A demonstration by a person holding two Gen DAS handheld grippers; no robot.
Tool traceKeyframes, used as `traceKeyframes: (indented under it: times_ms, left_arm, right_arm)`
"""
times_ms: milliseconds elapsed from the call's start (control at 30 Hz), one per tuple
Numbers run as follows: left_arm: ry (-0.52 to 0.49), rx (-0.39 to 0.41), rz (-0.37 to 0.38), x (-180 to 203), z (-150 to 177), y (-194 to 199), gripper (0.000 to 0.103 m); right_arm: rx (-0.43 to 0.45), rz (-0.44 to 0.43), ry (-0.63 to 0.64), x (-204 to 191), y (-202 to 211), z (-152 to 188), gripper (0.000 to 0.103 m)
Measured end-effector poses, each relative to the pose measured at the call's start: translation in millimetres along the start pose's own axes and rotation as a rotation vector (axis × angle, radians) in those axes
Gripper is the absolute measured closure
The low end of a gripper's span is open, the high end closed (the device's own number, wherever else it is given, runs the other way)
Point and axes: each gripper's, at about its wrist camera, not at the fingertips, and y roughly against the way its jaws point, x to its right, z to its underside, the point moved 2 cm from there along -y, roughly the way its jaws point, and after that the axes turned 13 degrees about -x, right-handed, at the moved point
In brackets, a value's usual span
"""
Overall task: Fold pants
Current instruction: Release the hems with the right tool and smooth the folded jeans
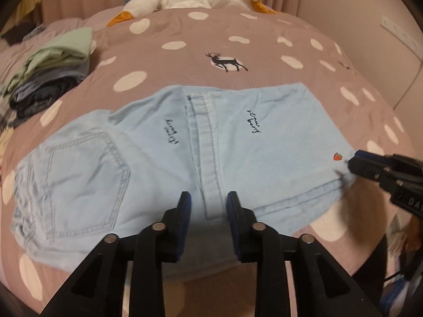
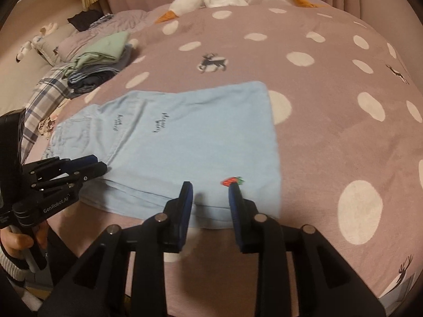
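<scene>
Both grippers, left [image 1: 207,200] and right [image 2: 210,191], hang unclenched over the near edge of the pants [image 1: 148,153], so a careless regrip could drag the fold crooked.

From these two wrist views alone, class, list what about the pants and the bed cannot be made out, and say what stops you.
- Pants: near edge hidden behind the left gripper, left wrist view.
- Black script on the pants: too small and blurred to read, both views.
- Pile of folded clothes: individual garments cannot be told apart, left wrist view.
- Bedspread: cut off by the fisheye rim.
</scene>
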Motion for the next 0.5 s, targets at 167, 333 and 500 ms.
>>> traceKeyframes:
  times_ms: [167, 333, 500]
  left_arm:
    - [0.099, 0.013, 0.036, -27.3, 12.5, 12.5, 0.063]
    - [0.264, 0.034, 0.082, -71.4, 30.5, 25.4, 0.051]
    - [0.391, 0.052, 0.139, -105.0, 49.0, 32.6, 0.051]
  right_arm:
    - [0.012, 0.014, 0.031, -22.6, 1.1, -5.1, 0.057]
    - [0.024, 0.020, 0.079, -43.4, 2.1, -10.0, 0.052]
    - [0.022, 0.014, 0.119, -60.0, -2.4, -15.3, 0.051]
